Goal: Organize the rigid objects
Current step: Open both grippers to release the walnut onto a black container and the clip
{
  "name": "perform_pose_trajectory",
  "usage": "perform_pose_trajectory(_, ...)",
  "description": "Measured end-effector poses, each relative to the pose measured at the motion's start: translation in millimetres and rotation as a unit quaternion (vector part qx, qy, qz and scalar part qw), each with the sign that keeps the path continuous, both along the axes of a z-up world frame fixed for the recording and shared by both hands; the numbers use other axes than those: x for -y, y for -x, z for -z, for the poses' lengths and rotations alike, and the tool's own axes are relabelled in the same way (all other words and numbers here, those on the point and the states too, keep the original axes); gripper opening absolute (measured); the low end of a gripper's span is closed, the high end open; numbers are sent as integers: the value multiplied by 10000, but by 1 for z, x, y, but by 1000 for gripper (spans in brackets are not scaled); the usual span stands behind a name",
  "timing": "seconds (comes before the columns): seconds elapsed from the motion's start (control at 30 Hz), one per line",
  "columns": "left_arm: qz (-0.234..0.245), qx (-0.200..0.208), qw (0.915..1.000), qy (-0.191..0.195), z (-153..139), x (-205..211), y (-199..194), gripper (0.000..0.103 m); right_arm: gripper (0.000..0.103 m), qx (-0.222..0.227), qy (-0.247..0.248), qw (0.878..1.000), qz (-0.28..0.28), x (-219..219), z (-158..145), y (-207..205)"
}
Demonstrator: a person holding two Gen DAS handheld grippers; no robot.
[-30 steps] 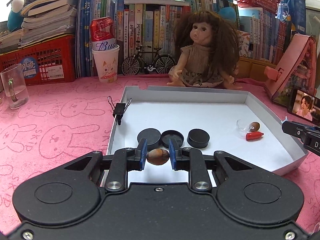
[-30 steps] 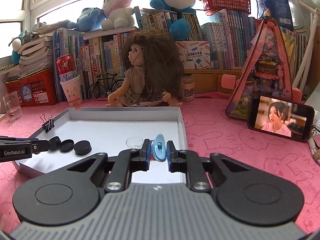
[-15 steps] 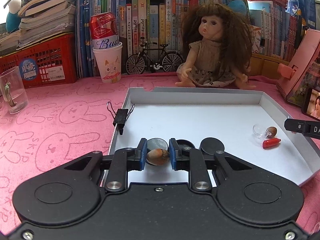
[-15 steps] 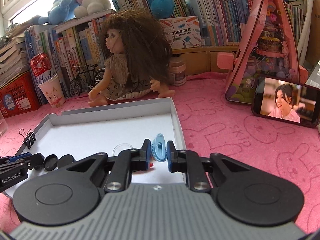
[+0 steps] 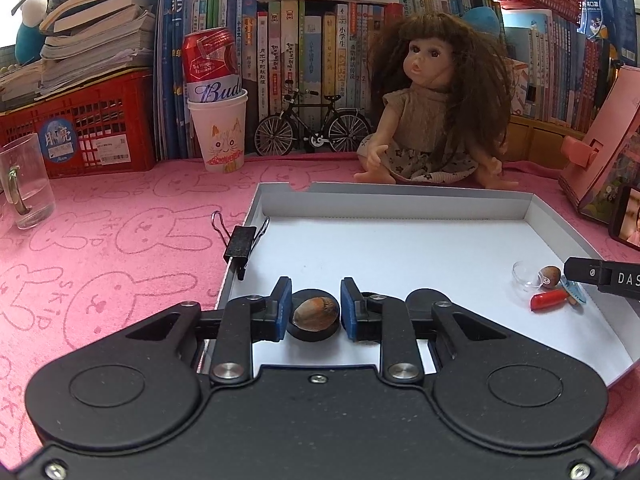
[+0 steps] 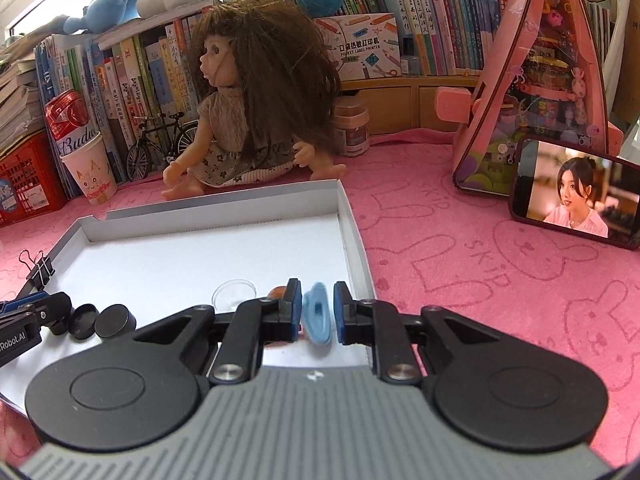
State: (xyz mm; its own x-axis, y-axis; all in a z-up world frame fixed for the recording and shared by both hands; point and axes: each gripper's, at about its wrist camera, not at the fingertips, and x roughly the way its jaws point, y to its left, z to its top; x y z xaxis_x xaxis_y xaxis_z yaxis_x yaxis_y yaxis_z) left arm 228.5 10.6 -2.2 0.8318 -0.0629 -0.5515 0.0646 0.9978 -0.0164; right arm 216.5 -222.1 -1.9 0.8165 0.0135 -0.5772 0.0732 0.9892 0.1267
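Pink towelling stamped with rabbit outlines covers the counter (image 5: 120,240), and on it lies a shallow white cardboard tray (image 5: 400,204) with low folded walls. The left hand-held gripper (image 5: 313,310) stands released, its blue pads parted on either side of a smooth brown acorn (image 5: 316,312) that sits on a flat round black cap (image 5: 310,334), no pad clearly touching the nut. Two more black discs (image 6: 116,320) lie beside it near the tray's left front. The right hand-held gripper (image 6: 316,310) has a slim, pale blue plastic clip (image 6: 318,316) standing on edge between its pads; a narrow gap shows on each side, so the grip looks loosened. Nearby, at the tray's right edge, sit a clear domed lid (image 5: 526,276), a second acorn (image 5: 550,273) and a glossy red capsule-shaped piece (image 5: 548,300). A black binder clip (image 5: 240,242) with wire handles bites the left wall.
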Motion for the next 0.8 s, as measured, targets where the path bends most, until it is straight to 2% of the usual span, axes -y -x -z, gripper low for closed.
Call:
perform_pose_trajectory(0.13,23,26,10000,0,-1,1,4,40,26,27,-26,10000,-19,1,0,2)
perform_pose_trajectory(0.2,54,59,10000,-22,-2,2,6,45,44,44,-66,10000,-13,3,-1,4)
perform_pose_trajectory(0.33,151,144,9998,-20,-7,5,13,53,49,90,-88,9999,-76,2,-2,8)
perform_pose_trajectory(0.4,187,177,9997,-7,-10,6,17,56,60,137,-78,9998,-131,1,-4,12)
perform_pose_trajectory(0.8,538,422,9976,135,-23,13,50,72,75,445,154,9970,-610,-8,-13,43)
